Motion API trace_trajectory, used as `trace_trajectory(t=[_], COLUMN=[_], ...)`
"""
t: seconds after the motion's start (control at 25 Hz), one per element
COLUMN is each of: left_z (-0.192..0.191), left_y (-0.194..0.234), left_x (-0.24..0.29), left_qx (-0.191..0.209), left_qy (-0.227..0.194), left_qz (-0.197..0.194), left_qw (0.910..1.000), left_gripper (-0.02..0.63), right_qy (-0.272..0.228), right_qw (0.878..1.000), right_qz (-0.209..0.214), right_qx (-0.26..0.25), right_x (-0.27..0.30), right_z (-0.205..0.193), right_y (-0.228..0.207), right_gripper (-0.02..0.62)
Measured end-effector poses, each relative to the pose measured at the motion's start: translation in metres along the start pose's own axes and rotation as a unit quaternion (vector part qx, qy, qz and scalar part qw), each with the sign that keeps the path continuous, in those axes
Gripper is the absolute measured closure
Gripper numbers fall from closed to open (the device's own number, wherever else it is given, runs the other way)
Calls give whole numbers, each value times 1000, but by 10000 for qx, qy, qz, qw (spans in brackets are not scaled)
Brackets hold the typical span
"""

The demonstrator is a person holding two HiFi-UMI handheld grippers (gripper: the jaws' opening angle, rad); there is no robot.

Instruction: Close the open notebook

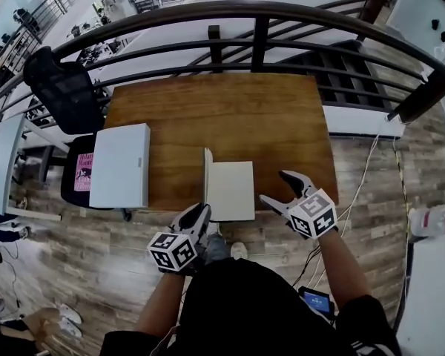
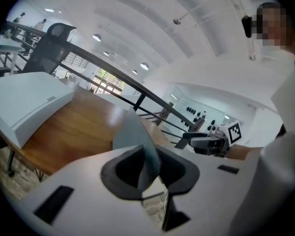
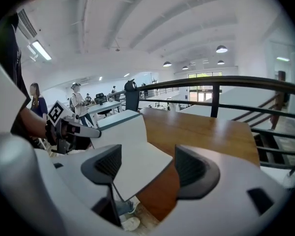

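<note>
Bare tabletop (image 1: 230,110) beyond notebook (image 1: 231,191); box (image 1: 121,165) left

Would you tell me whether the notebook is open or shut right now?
Half open: the notebook has its left cover upright, pinched by the left gripper; the rest lies flat on the table.

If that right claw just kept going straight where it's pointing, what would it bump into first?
Probably the notebook: the near corner of its flat page lies between the open jaws of the right gripper, with the table beyond. Depth is hard to judge.
</note>
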State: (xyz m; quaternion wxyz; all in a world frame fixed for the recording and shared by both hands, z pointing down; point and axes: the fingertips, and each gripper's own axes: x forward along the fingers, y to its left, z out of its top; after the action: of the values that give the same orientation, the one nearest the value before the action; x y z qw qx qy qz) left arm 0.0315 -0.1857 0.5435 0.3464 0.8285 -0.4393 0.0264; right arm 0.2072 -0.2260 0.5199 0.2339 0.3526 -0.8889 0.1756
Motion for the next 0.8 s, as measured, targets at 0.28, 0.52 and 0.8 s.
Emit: trace_trajectory(t=[0.28, 0.52, 0.8], left_z=[-17, -24, 0], left_y=[-37, -84, -85], left_x=[33, 54, 45], left_qx=[267, 398, 605], left_qy=[500, 738, 423], left_qz=[-409, -1074, -1137], left_qw=[9976, 9907, 9908], left_gripper=[506, 394, 391], right_qy=[-515, -631, -882], right_qw=[9973, 9961, 9940], right_qz=[-123, -193, -243], right_qx=[511, 591, 597], right_x=[-36, -56, -60], right_z=[0, -2, 16], right_y=[5, 9, 15], right_gripper=[276, 278, 285])
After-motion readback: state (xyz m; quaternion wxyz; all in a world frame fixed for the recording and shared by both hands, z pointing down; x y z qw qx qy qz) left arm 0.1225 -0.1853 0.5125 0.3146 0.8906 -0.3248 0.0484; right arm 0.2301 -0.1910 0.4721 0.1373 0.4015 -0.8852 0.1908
